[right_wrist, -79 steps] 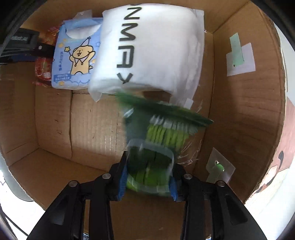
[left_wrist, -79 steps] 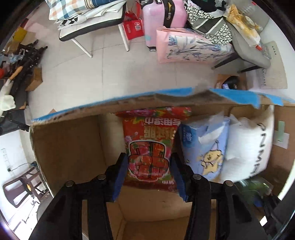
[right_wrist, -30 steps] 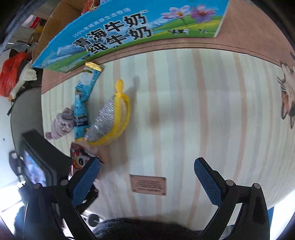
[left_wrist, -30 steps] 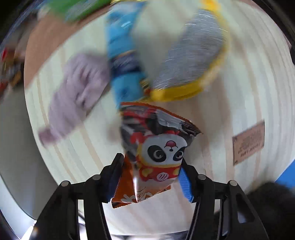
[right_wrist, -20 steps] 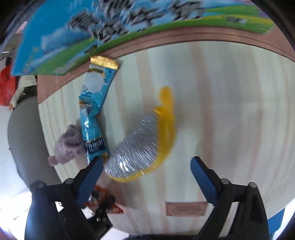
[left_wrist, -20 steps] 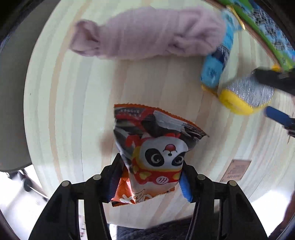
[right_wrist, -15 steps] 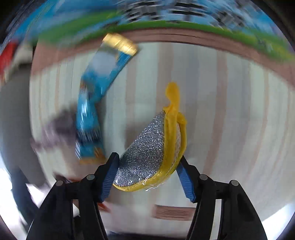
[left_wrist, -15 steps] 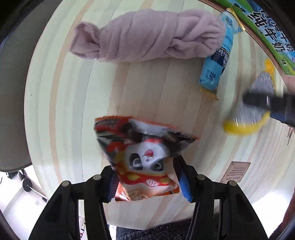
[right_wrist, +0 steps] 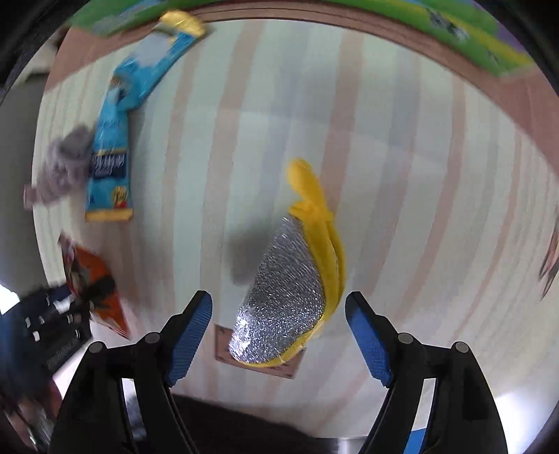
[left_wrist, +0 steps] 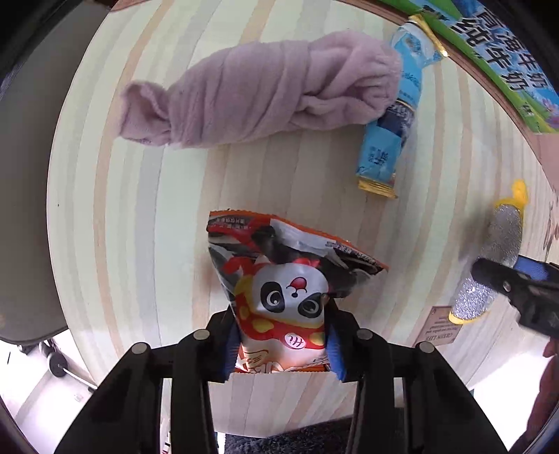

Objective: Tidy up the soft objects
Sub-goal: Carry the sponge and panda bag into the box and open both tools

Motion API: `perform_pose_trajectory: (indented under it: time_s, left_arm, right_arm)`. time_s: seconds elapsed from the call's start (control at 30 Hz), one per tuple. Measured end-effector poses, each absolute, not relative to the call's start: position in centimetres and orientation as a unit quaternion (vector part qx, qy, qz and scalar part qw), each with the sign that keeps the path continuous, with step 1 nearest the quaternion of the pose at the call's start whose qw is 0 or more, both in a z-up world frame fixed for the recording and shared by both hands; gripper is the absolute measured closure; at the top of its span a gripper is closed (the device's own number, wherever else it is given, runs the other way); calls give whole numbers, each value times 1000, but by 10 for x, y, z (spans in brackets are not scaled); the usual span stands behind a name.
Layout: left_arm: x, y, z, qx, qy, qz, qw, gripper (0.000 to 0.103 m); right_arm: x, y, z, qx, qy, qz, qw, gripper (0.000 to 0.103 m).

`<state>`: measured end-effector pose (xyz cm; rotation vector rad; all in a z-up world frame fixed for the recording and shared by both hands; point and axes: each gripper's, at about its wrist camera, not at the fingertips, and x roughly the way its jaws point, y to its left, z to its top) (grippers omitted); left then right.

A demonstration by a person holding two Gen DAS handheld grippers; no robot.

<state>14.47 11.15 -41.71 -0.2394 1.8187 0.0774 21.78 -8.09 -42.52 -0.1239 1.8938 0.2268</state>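
My left gripper (left_wrist: 281, 344) is shut on a red snack bag with a panda face (left_wrist: 283, 293), held just above the striped wooden table (left_wrist: 132, 216). A rolled lilac towel (left_wrist: 265, 87) and a blue snack packet (left_wrist: 391, 122) lie beyond it. My right gripper (right_wrist: 279, 335) is open around a silver and yellow scrub pad (right_wrist: 290, 297), which sits between the jaws with gaps on both sides. The same pad (left_wrist: 496, 265) shows at the right edge of the left wrist view. The panda bag (right_wrist: 94, 286), blue packet (right_wrist: 111, 146) and towel (right_wrist: 63, 167) show at the left of the right wrist view.
A cardboard box with blue and green milk print (left_wrist: 496, 52) stands along the table's far edge, also seen blurred in the right wrist view (right_wrist: 454, 31). A small brown label (left_wrist: 438, 326) is fixed to the table near its front edge.
The right gripper, which was shut on the scrub pad half a second ago, now stands open around it. The left gripper still holds the panda bag, now more upright.
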Motion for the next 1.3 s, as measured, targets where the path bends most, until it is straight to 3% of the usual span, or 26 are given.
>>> perform_pose_trajectory:
  time_s: [0.07,0.13,0.33,0.53,0.7,0.83,0.97,1.3]
  left_arm:
    - [145,110,-411,-92,784,27,613,66]
    - [145,105,-406,-77,782,23,618,67]
    - [155,88,-356,-88,766,-8,637,68]
    - [225,62,-246,-123,706,-66,694,68]
    - [321,50,-204,-128,677,-89,719,68]
    - [389,48,-212,-131,684,-92,711,68]
    - [438,43,-259,-138,723,-101,669,68]
    - [460,22,-354,-118,799,-91,582,68]
  right_arm:
    - [216,-84,-428,-46,803,69,591,26]
    - [213,-84,-430,-38,795,58,603,47]
    - [203,-83,-400,-45,778,91,621,51]
    - [236,-102,-297,-7,726,157,670,51]
    - [302,-109,-218,0,672,183,718,52]
    - [376,-131,-211,-2,668,173,724,52]
    - [410,-115,-243,-3,684,168,710,52]
    - [455,-86,-342,-58,730,172,659,52]
